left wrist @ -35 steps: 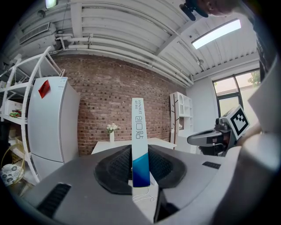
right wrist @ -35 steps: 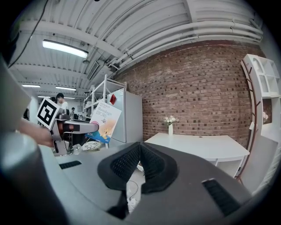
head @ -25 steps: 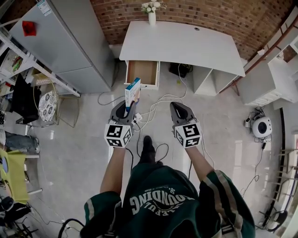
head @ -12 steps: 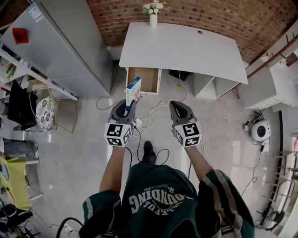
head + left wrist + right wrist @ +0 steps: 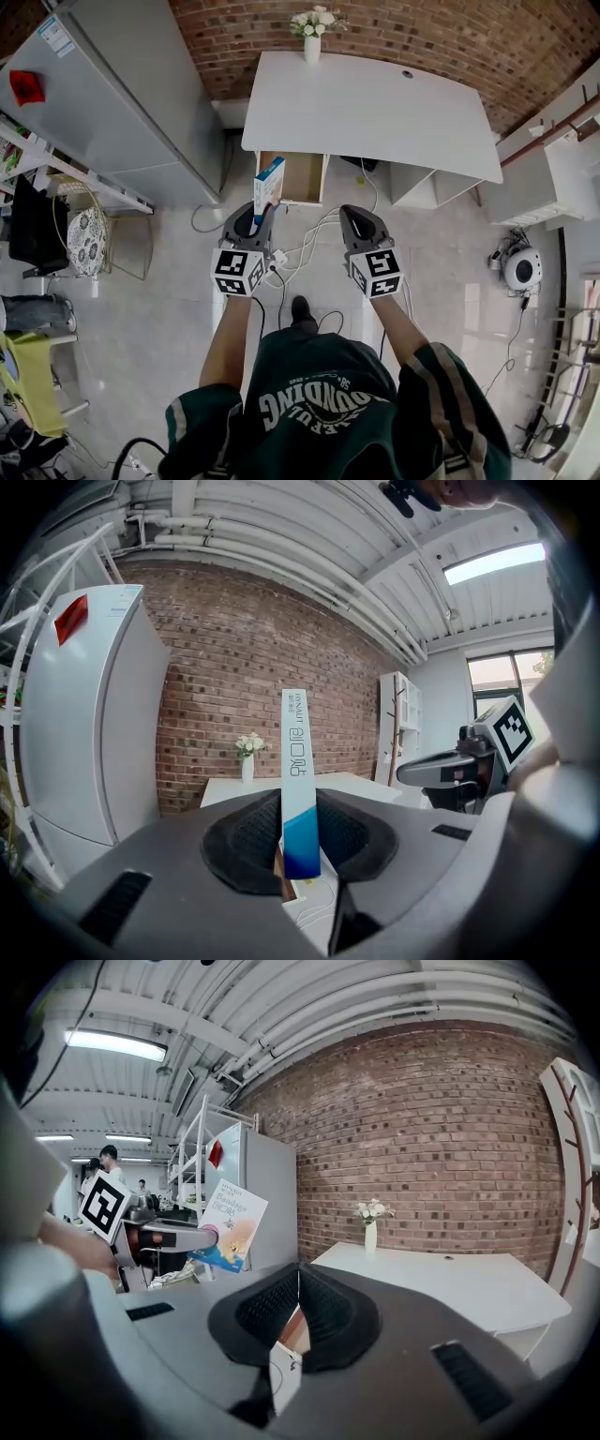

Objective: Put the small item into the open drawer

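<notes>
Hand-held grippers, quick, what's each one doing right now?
Left hand-held gripper: closed on the small box.
Right hand-held gripper: closed, holding nothing.

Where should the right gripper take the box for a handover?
Take the box by its free upper half, jaws on its broad faces, coming down over the top edge. It stands upright, the left gripper shut on its lower end; it's thin, so the narrow edges offer little purchase.
</notes>
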### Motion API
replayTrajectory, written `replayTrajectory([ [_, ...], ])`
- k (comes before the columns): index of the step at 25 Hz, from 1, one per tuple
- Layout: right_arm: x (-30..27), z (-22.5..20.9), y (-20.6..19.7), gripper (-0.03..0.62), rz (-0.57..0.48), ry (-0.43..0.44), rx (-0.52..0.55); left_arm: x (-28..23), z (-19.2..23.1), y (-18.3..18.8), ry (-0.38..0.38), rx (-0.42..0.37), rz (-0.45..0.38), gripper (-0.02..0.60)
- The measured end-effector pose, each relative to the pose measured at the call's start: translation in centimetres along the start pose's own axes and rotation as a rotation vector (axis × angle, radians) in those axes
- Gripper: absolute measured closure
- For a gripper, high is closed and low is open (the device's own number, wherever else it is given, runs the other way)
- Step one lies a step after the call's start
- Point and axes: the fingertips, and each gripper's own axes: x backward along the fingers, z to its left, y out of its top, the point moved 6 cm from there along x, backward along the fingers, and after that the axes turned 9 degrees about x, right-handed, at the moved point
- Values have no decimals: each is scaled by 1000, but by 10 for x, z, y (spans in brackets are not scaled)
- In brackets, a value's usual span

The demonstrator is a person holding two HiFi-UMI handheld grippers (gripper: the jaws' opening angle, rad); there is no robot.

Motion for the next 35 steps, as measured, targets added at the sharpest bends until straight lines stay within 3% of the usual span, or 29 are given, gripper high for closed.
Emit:
replayTrajectory([
  [8, -33, 4, 7, 569, 9, -24, -2, -19, 32, 4, -26, -5, 14, 483],
  [20, -40, 4, 4, 569, 18, -30, -10, -27, 37, -5, -48, 8, 37, 483],
  [35, -95, -36, -4, 569, 27, 27, -23, -86, 53, -12, -21, 22, 84, 483],
])
